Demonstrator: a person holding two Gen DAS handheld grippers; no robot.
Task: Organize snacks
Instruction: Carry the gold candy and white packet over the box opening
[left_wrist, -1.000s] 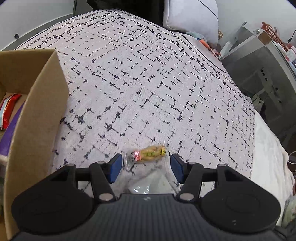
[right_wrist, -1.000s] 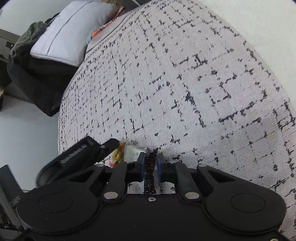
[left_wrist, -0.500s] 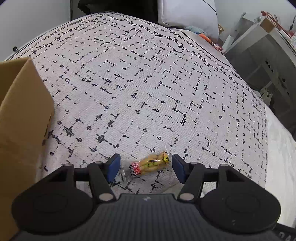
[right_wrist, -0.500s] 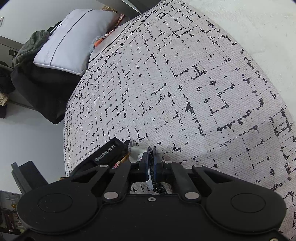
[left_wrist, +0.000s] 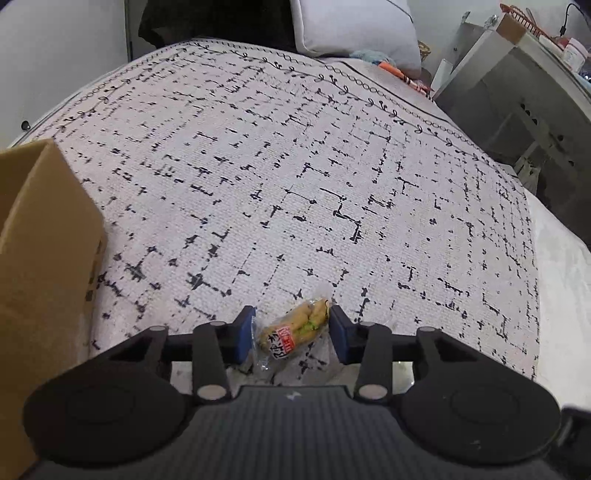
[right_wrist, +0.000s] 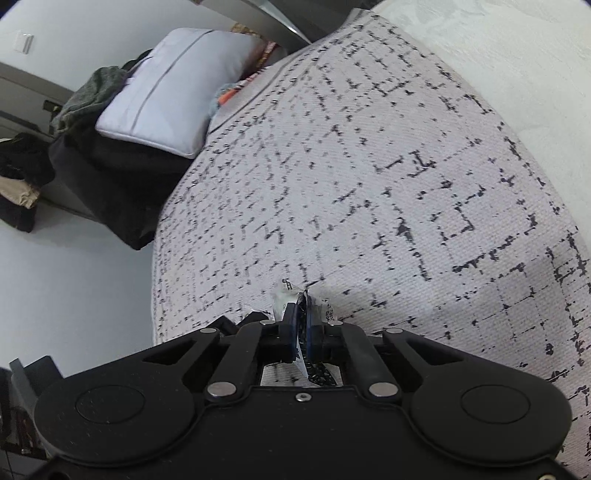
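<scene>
Snack packet (left_wrist: 295, 332), yellow with a red label, shows only in the left view, between the left gripper (left_wrist: 291, 334) fingers, which have just been closing; the right gripper (right_wrist: 301, 325) is clamped on a white wrapper (right_wrist: 284, 299).

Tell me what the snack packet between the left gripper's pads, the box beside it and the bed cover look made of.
Snack packet: thin clear plastic film, glossy, crinkled at its sealed ends.
Box: brown corrugated cardboard, matte.
Bed cover: woven fabric, coarse weave visible, pale with a black broken-line pattern; fibre unclear.
</scene>
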